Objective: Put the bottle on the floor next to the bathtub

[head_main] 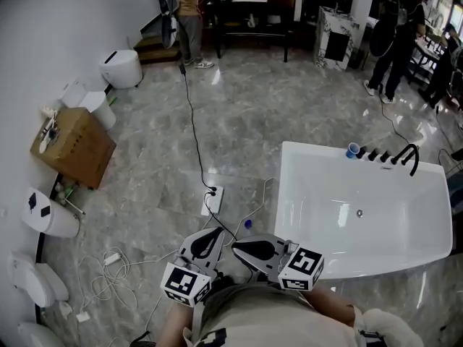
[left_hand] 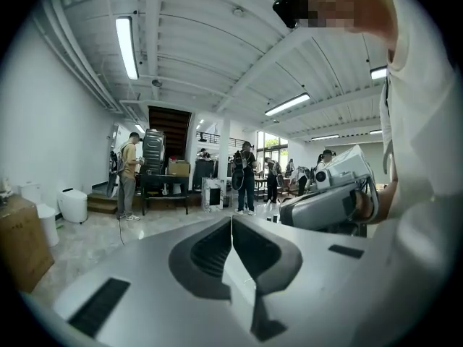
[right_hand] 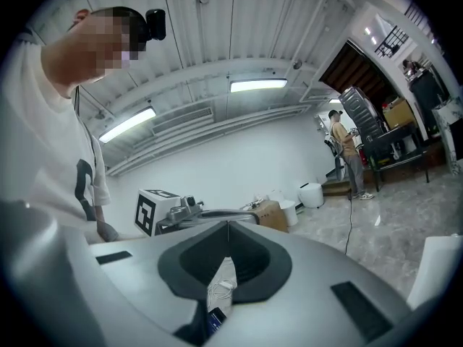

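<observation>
The white bathtub (head_main: 304, 215) stands at the right in the head view. A small blue-topped container (head_main: 352, 150), probably the bottle, stands on its far rim beside the black faucet (head_main: 409, 156). A tiny blue object (head_main: 248, 224) lies on the floor by the tub's near corner. My left gripper (head_main: 217, 231) (left_hand: 231, 219) and my right gripper (head_main: 234, 246) (right_hand: 228, 223) are held close to my body, well short of the rim. Both are shut, jaw tips touching, nothing between them. The right gripper's body (left_hand: 329, 201) also shows in the left gripper view.
A power strip (head_main: 212, 199) with a black cable (head_main: 194, 129) lies on the marble floor left of the tub, and white cords (head_main: 108, 273) are tangled at the lower left. A cardboard box (head_main: 72, 147) and toilets (head_main: 121, 67) line the left wall. People stand at the back.
</observation>
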`<state>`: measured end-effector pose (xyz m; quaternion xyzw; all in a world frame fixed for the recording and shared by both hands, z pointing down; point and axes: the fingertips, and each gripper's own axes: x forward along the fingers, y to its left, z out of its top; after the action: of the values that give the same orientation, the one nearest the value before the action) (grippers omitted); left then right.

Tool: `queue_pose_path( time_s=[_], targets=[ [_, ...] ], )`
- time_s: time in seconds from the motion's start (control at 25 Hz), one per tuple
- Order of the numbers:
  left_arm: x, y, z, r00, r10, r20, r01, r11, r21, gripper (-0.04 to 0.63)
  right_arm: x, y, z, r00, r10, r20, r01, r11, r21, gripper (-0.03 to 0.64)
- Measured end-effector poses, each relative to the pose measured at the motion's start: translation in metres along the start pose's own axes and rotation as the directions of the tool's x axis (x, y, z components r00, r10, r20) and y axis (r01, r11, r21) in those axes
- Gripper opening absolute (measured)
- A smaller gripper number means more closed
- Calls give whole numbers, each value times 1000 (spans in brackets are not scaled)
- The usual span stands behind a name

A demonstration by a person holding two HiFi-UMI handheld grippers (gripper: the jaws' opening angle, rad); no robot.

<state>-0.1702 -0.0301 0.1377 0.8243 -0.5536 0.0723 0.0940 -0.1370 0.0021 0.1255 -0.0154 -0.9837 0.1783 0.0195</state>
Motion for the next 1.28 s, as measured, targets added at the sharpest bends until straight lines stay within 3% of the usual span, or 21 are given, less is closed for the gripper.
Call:
queue_pose_path(
  time_s=[0.28,0.48,0.92,1.16,1.28],
  targets=[
    [-50,29,-4,998,-19,56,21,999,-36,58,39,18,-7,998,-59,1,59,997,55,28],
    [-77,52,0,996,-26,91,26,1000,1,58,69,23,8,996,-68,63,66,997,41,28],
    [-148,96,-16,997,-20,75,24,998,-54,58,133,71,-16,997,-81,18,80,995,63,28],
    [-157,90,-22,990,-128,59,132,990,-59,58,127,84,-25,980,-196,23,194,978,82,28],
    [-141,69,-22,979,-201,34,202,979,-13,58,103,78,-29,964,-262,43,256,960,114,28]
  ],
)
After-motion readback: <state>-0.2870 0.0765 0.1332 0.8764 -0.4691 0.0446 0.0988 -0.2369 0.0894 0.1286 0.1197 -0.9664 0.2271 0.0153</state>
